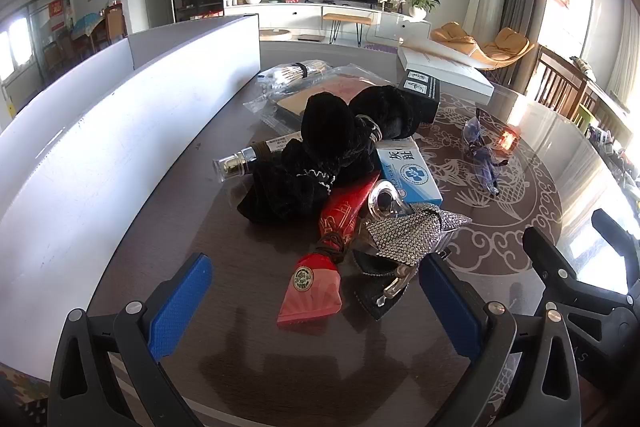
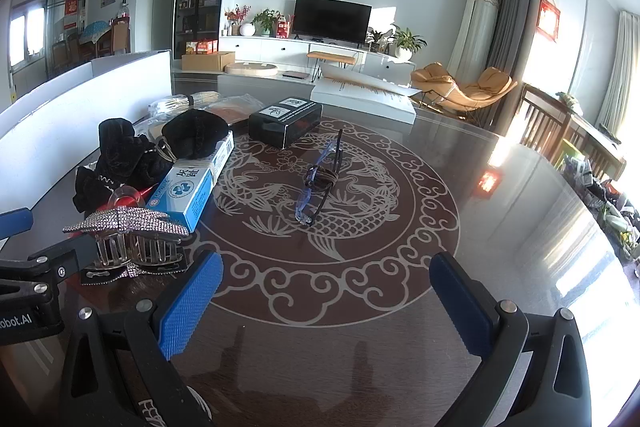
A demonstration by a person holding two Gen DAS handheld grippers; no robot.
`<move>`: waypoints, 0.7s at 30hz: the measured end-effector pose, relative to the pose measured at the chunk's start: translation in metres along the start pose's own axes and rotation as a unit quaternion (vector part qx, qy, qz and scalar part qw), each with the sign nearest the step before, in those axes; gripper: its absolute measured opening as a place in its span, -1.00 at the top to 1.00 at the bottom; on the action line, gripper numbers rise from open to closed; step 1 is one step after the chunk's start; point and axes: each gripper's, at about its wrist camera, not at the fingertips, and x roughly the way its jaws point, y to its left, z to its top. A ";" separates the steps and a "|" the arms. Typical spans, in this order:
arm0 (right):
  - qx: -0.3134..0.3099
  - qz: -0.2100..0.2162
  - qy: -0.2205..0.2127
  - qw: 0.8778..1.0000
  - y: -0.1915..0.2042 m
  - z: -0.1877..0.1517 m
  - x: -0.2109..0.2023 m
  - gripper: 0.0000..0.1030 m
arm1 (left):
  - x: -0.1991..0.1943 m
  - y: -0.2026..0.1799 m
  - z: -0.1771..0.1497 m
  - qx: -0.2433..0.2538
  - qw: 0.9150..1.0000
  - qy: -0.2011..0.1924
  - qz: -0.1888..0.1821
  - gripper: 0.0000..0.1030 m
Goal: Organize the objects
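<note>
A heap of objects lies on the dark table. It holds a red pouch (image 1: 316, 279), a rhinestone hair claw (image 1: 408, 235) (image 2: 128, 227), black velvet scrunchies (image 1: 320, 155) (image 2: 124, 155), a blue-white box (image 1: 408, 171) (image 2: 192, 191) and a small bottle (image 1: 236, 165). Folded glasses (image 1: 484, 155) (image 2: 320, 179) lie apart to the right. My left gripper (image 1: 316, 299) is open and empty, its fingers either side of the red pouch's near end. My right gripper (image 2: 326, 291) is open and empty over the fish pattern, short of the glasses.
A white partition wall (image 1: 120, 131) runs along the left of the table. A black box (image 2: 284, 121), plastic bags (image 1: 288, 83) and a white flat box (image 2: 360, 95) lie at the far side. The right gripper's body (image 1: 580, 275) shows in the left view.
</note>
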 end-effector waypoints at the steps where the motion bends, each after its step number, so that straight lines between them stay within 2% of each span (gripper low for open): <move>1: 0.000 0.000 0.000 1.000 0.000 0.000 0.000 -1.00 | 0.000 0.000 0.000 0.000 1.000 0.000 0.001 -1.00; 21: -0.009 0.000 0.006 1.000 0.005 -0.001 0.004 -1.00 | -0.003 -0.001 0.000 0.007 1.000 -0.007 0.008 -1.00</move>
